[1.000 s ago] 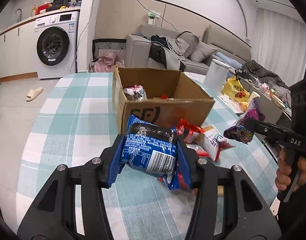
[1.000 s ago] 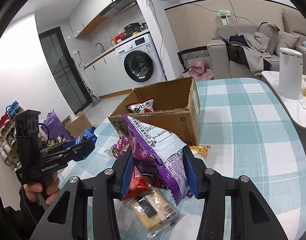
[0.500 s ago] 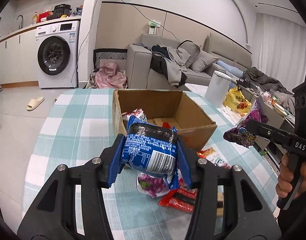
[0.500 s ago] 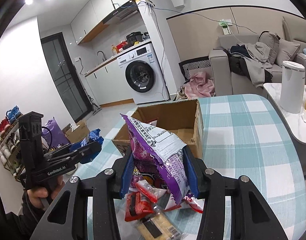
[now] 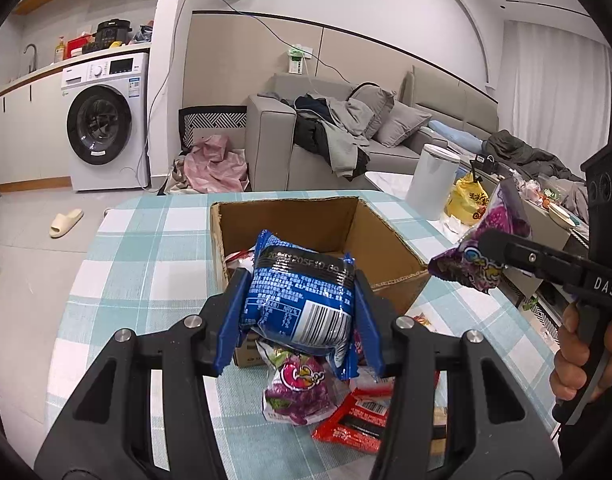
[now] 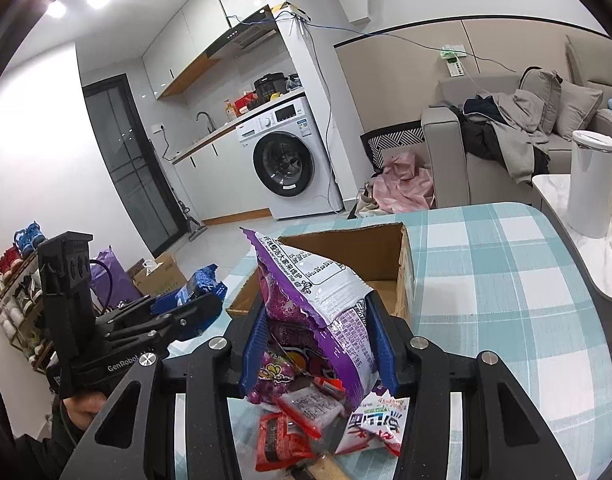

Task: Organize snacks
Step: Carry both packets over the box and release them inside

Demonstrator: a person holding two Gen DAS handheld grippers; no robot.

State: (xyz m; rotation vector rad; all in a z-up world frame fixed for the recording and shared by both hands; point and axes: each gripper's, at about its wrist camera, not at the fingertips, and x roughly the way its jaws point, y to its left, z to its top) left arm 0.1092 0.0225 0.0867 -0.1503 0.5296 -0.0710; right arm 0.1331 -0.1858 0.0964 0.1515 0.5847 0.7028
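Two hand-held grippers pinch what we carry above the open brown cardboard box (image 5: 385, 248): left (image 5: 300, 316) a crinkly blue foil packet (image 5: 302, 296), right (image 6: 317, 344) a purple plastic pouch (image 6: 325, 312); both seem light, soft, slippery, best squeezed mid-body.

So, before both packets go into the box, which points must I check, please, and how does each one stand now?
1. Left gripper holds the blue packet between both pads: ok.
2. Right gripper holds the purple packet: ok.
3. Cardboard box is open on top: ok.
4. Free room inside the box: ok, only a few packets are visible at the bottom.
5. Both packets are lifted off the loose snacks on the table: ok.
6. The two grippers will not collide over the opening: cannot tell.
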